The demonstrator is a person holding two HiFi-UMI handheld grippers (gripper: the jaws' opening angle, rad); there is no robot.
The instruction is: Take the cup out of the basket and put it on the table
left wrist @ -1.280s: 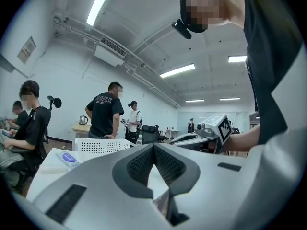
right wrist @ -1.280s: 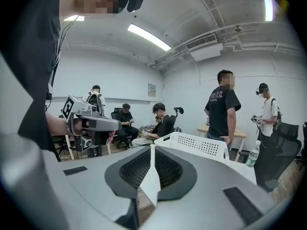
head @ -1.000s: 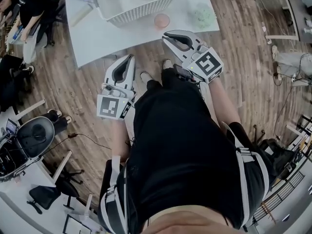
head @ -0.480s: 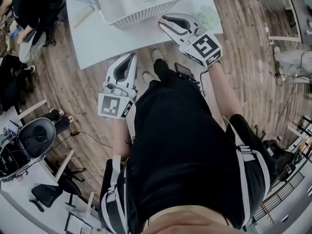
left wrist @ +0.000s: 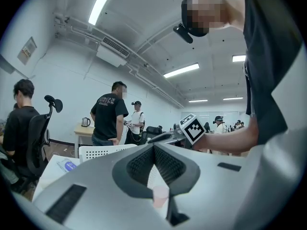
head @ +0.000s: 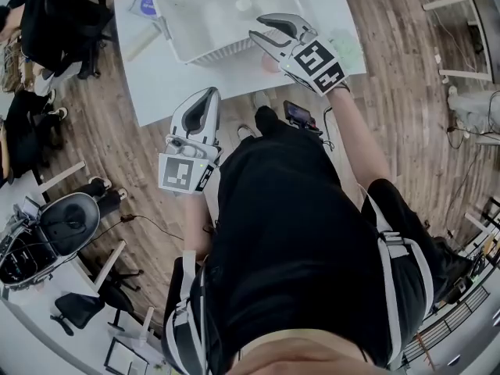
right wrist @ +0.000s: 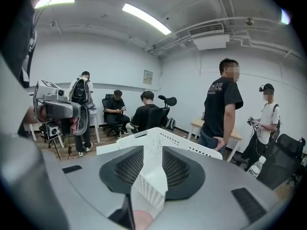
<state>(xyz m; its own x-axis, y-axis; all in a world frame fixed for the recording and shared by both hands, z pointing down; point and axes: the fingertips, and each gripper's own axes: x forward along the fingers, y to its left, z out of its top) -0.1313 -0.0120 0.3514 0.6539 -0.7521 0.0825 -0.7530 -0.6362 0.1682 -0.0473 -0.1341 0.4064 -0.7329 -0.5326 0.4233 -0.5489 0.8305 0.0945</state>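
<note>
Right gripper (head: 258,26) is at the basket's (head: 219,51) near wall, its jaws about half apart and just opening, with nothing between them. Left gripper (head: 211,92) hangs short of the table (head: 164,84), tips closed, empty. The cup (head: 244,5), apparently the pale round shape, lies in the basket, unlifted. A pink cup (left wrist: 159,195) stands outside. Grasp, lift and placement: all 3 outstanding.

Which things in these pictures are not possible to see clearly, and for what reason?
Pink cup: only a sliver between the jaws in the left gripper view; the right gripper mostly covers it in the head view.
Basket contents: pale, too small to name in the head view.
</note>
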